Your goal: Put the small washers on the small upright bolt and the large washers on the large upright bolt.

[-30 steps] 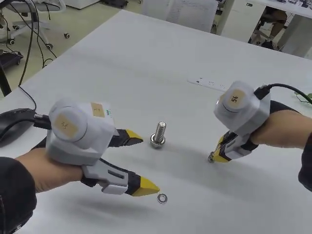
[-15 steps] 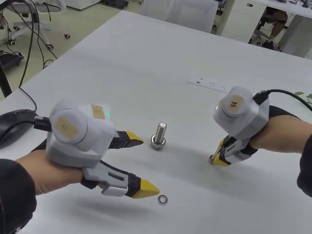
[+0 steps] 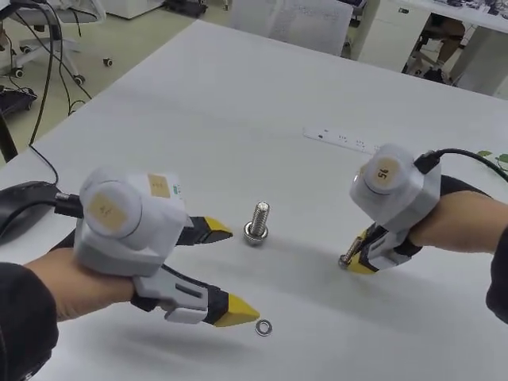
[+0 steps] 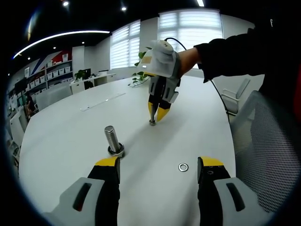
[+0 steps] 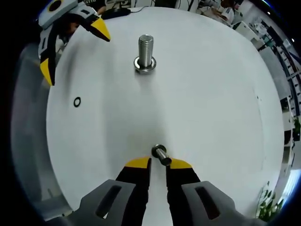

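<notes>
The large steel bolt (image 3: pixel 256 221) stands upright mid-table with a wide ring at its foot; it also shows as the large bolt (image 4: pixel 112 140) and the large bolt (image 5: pixel 145 51). My right gripper (image 3: pixel 354 260) is shut on the small bolt (image 3: pixel 346 258), whose lower end touches the table and which leans a little; the small bolt (image 5: pixel 161 154) sits between the tips. My left gripper (image 3: pixel 228 271) is open, with one tip beside the large bolt and the other near a small washer (image 3: pixel 263 327). The same washer (image 4: pixel 183 167) lies flat just inside the right jaw.
A white power strip (image 3: pixel 337 139) lies on the table behind the bolts. A black cable and a dark device (image 3: pixel 20 205) sit at the left table edge. Office chairs and desks stand beyond the table.
My right gripper has shifted slightly and tipped, still shut on the small bolt. The left gripper, the large bolt and the washer have kept their places.
</notes>
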